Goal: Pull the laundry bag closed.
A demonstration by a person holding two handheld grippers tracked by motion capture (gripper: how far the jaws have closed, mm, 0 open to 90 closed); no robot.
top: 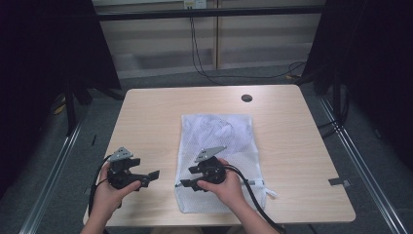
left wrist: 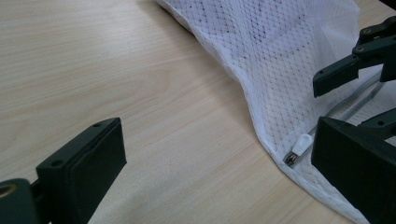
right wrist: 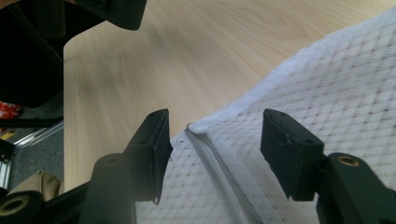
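White mesh bag [top: 216, 146] lies flat on the pale wood table [top: 146, 117], its zipped edge nearest the person. Right tongs [top: 187, 184], held in the right hand [top: 225, 187], rest over the bag's near left corner and point toward the left tongs. Seen from the right gripper view, the right tongs [right wrist: 215, 144] stand part open, jaws apart and pressing on nothing; the bag's zipper [right wrist: 219, 172] runs up between them and ends at the corner [right wrist: 198, 127] just ahead of the jaws. Mesh [right wrist: 336, 93] spreads to the right of the jaws; bare table [right wrist: 154, 56] lies to their left and beyond.

Left tongs [top: 152, 176], in the left hand [top: 109, 195], sit on bare wood just beside the bag's left edge, pointing toward the right tongs, with a small gap between the two tools. From the left gripper view, the left tongs [left wrist: 210, 163] are wide open with nothing between the jaws except table [left wrist: 93, 60]. Ahead of the right-hand jaw lies the white zipper pull [left wrist: 301, 145], at the bag's corner, close beside that jaw. Bag mesh [left wrist: 280, 56] rises beyond it, and the right tongs [left wrist: 355, 70] hang over the fabric, farther off.

Dark round disc [top: 247, 98] sits at the table's far edge, well apart from both tongs.
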